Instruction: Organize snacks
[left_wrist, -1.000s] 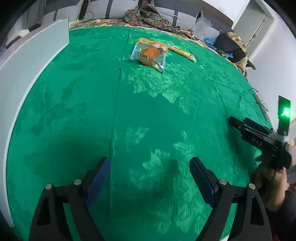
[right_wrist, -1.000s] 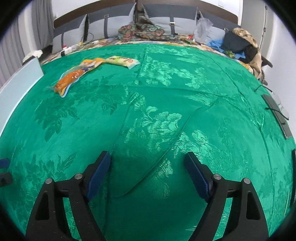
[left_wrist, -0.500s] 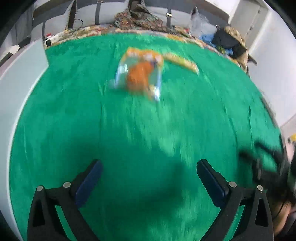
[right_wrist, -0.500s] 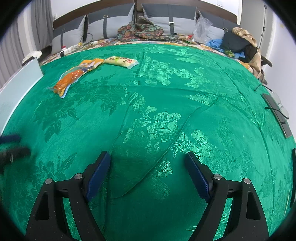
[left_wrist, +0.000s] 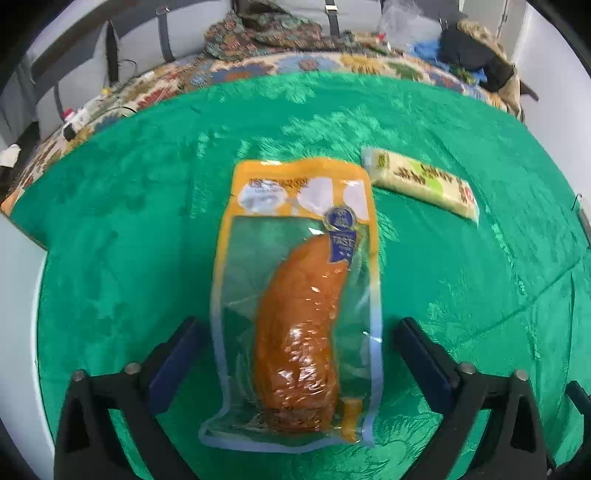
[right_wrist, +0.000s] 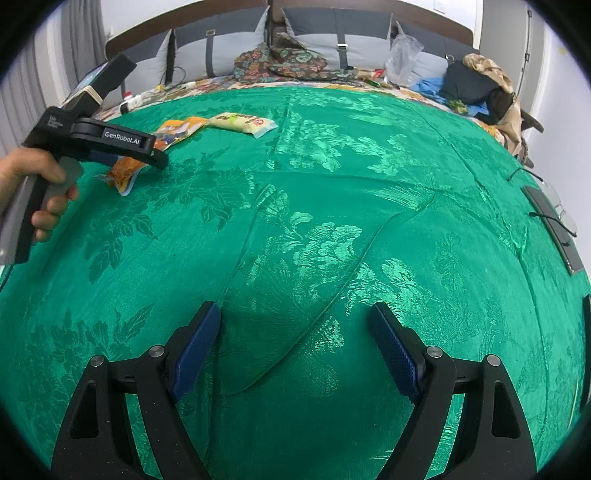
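Observation:
A clear and orange snack pack (left_wrist: 299, 306) with an orange sausage-shaped food inside lies flat on the green cloth (left_wrist: 110, 258). My left gripper (left_wrist: 295, 350) is open, with its jaws on either side of the pack's near end. A pale yellow snack packet (left_wrist: 421, 182) lies just beyond to the right. In the right wrist view both packs show far left, the orange one (right_wrist: 125, 171) partly hidden by the left gripper body (right_wrist: 110, 142), the yellow one (right_wrist: 242, 123) free. My right gripper (right_wrist: 295, 345) is open and empty over bare cloth.
A white board or box wall (left_wrist: 18, 332) stands along the left edge. Patterned bedding, pillows and clothes (right_wrist: 284, 61) lie behind the cloth. Dark flat devices with cables (right_wrist: 554, 229) lie at the right edge.
My left gripper has moved forward across the cloth to the orange snack pack, which now lies between its open jaws. The right gripper has stayed still.

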